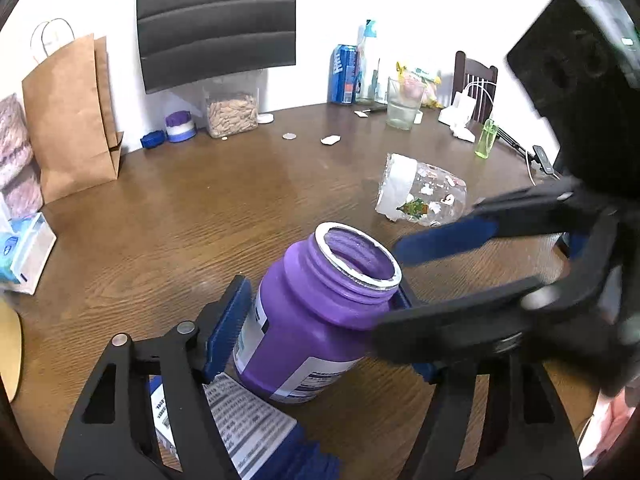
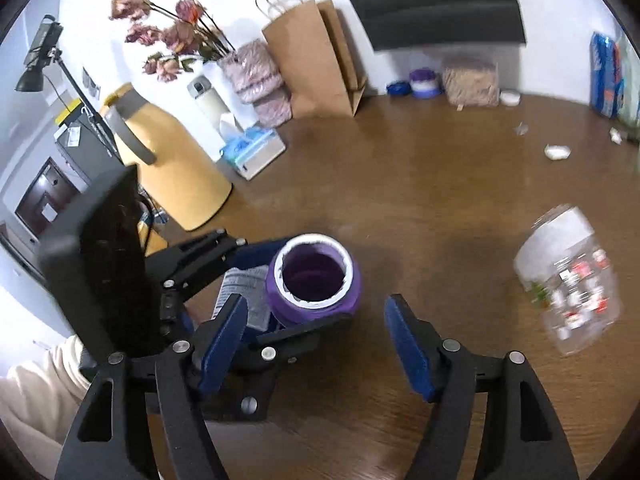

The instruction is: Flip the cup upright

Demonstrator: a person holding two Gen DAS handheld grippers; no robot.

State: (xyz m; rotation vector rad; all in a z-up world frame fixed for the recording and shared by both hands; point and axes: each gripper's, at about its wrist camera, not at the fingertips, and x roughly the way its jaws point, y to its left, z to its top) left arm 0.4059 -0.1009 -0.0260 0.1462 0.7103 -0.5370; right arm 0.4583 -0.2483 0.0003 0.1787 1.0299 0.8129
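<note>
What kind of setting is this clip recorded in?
Probably a home dining area: a cluttered wooden table against a white wall, with a tissue box, dried flowers and a dining chair.

- jar (image 1: 320, 312): purple, white rim, white label
- gripper pads (image 2: 222, 344): blue, on black arms
- table (image 2: 440, 184): brown wood grain
- lying cup (image 1: 424, 192): clear, red/green/white prints
- jug (image 2: 172, 160): yellow, grey handle

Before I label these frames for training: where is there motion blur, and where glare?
Left wrist view: the right gripper is smeared with motion blur, while the purple jar and clear jar stay sharp. Right wrist view: the clear jar is blurred, the purple jar fairly crisp. Soft glare patches sheen the table; both views show fisheye bending.
</note>
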